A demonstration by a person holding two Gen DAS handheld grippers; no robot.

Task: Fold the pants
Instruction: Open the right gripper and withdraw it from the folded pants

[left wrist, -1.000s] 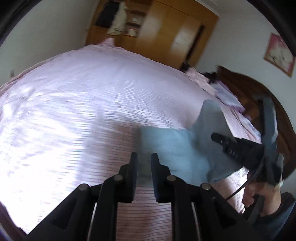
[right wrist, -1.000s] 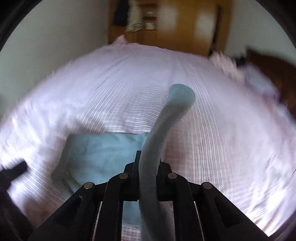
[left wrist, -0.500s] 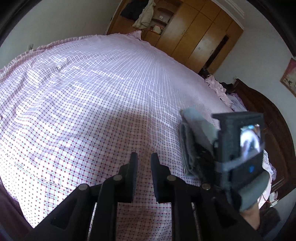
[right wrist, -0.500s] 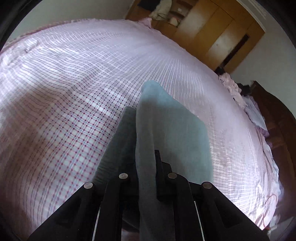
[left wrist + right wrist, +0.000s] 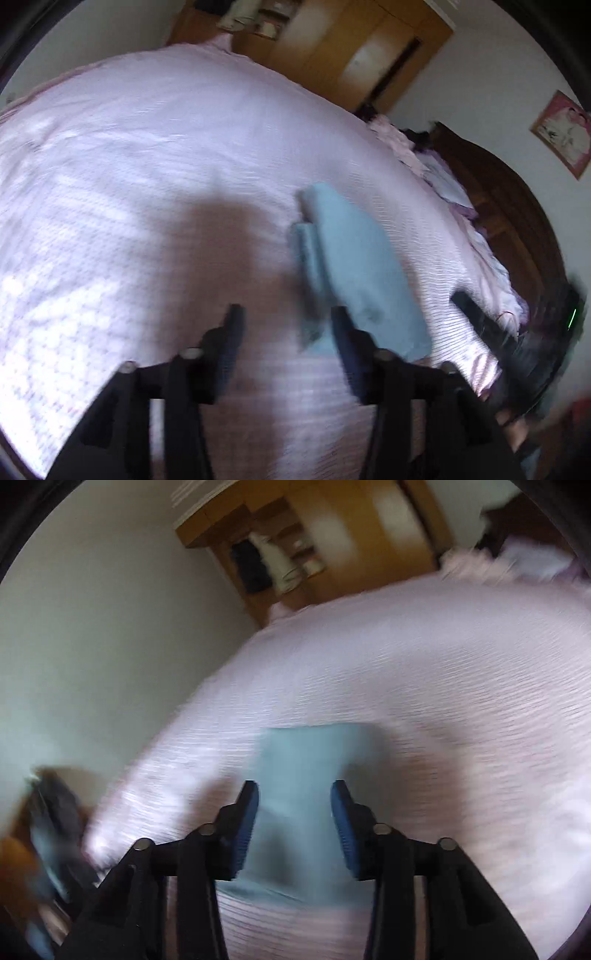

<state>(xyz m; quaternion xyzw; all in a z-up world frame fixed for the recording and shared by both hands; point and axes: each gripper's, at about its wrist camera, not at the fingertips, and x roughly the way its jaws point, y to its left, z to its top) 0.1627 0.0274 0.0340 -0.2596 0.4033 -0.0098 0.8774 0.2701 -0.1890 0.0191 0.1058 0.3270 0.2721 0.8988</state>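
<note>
while pants [image 5: 306, 775] lie folded on bed [image 5: 461, 686] — both grippers' fingers [image 5: 341, 812] wide, hovering.

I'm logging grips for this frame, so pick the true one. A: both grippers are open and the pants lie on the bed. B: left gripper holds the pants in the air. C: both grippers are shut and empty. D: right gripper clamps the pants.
A: the right gripper and the left gripper both stand wide apart, and the folded pants lie on the bed, gripped by neither.
</note>
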